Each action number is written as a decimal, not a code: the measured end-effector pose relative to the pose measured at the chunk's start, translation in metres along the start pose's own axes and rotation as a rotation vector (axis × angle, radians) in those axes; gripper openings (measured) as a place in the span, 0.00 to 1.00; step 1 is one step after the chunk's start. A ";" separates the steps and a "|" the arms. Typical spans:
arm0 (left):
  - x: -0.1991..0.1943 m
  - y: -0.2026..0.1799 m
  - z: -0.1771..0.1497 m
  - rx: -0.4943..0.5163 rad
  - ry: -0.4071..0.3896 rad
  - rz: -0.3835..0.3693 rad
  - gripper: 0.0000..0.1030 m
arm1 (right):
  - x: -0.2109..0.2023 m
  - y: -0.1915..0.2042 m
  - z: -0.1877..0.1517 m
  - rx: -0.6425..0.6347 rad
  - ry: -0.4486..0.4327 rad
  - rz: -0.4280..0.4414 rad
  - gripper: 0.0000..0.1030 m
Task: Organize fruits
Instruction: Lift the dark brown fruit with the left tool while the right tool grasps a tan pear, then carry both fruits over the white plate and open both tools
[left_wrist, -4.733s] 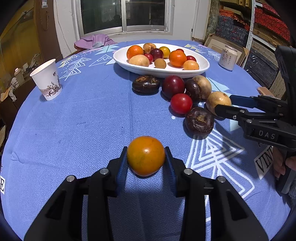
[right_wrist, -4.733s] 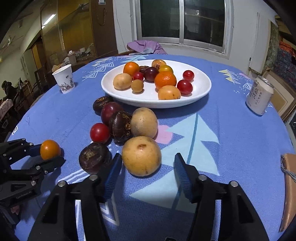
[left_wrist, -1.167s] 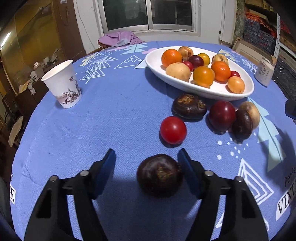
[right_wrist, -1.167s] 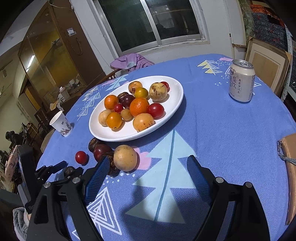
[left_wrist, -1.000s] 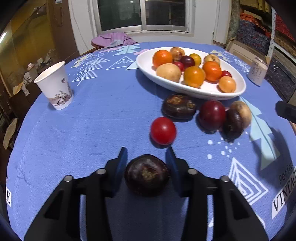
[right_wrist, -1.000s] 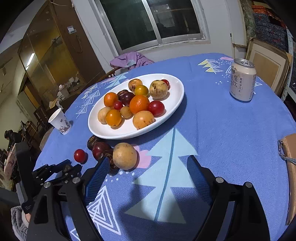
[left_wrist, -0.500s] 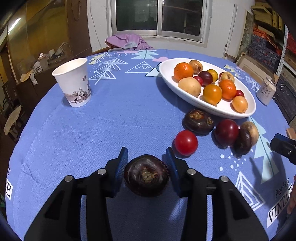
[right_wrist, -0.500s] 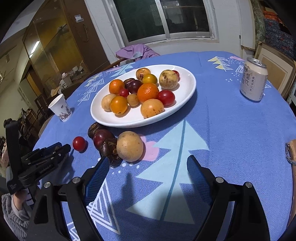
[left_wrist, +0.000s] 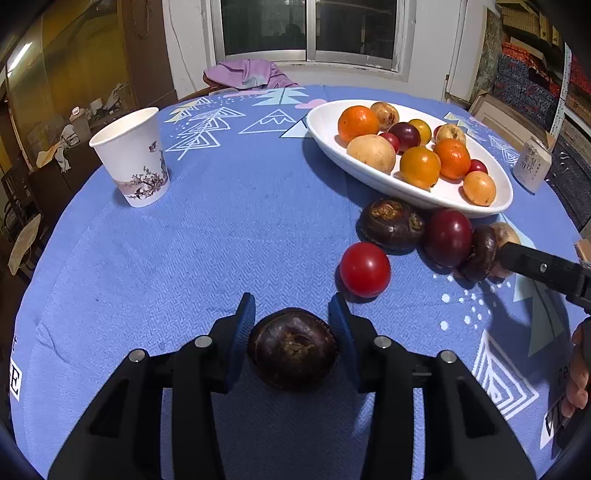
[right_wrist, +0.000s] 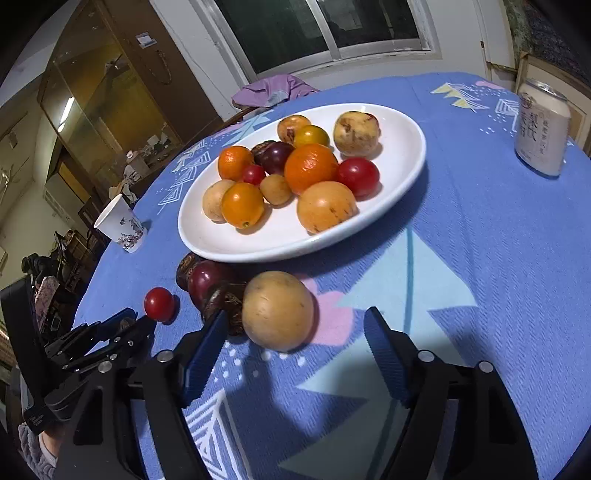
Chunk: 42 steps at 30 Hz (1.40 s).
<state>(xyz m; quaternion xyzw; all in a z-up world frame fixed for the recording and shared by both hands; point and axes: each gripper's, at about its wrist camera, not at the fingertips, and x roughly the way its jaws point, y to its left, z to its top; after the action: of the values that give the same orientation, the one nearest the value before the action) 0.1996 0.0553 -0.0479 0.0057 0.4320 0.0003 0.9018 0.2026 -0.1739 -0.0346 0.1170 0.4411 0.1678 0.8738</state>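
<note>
My left gripper (left_wrist: 291, 317) is shut on a dark brown round fruit (left_wrist: 291, 349) and holds it above the blue cloth. A white oval plate (left_wrist: 325, 122) with several fruits stands at the far right. Before it lie a red tomato (left_wrist: 365, 269), a dark brown fruit (left_wrist: 391, 223), a dark red plum (left_wrist: 448, 236) and another dark fruit (left_wrist: 480, 253). My right gripper (right_wrist: 295, 347) is open, its fingers either side of a tan round fruit (right_wrist: 277, 310) lying below the plate (right_wrist: 406, 162). The left gripper also shows in the right wrist view (right_wrist: 122, 328).
A paper cup (left_wrist: 131, 157) stands at the far left of the table. A drink can (right_wrist: 541, 129) stands at the right, beyond the plate. A purple cloth (left_wrist: 247, 74) lies at the table's far edge under the window.
My left gripper closed on the dark brown fruit and lifted it. My right gripper came down and closer to the tan fruit, which now sits between its open fingers.
</note>
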 end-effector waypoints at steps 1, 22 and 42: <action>0.000 0.000 0.000 -0.001 0.001 -0.001 0.41 | 0.002 0.001 0.000 0.011 0.008 0.025 0.72; -0.012 0.005 0.004 -0.037 -0.046 -0.030 0.41 | -0.018 0.014 -0.008 -0.036 -0.026 0.080 0.37; -0.066 -0.020 0.043 -0.009 -0.179 -0.176 0.41 | -0.078 0.006 0.004 -0.020 -0.178 0.128 0.37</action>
<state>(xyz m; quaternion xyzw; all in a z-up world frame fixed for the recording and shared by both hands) 0.1913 0.0347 0.0303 -0.0362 0.3488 -0.0773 0.9333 0.1613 -0.1996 0.0263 0.1507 0.3517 0.2165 0.8982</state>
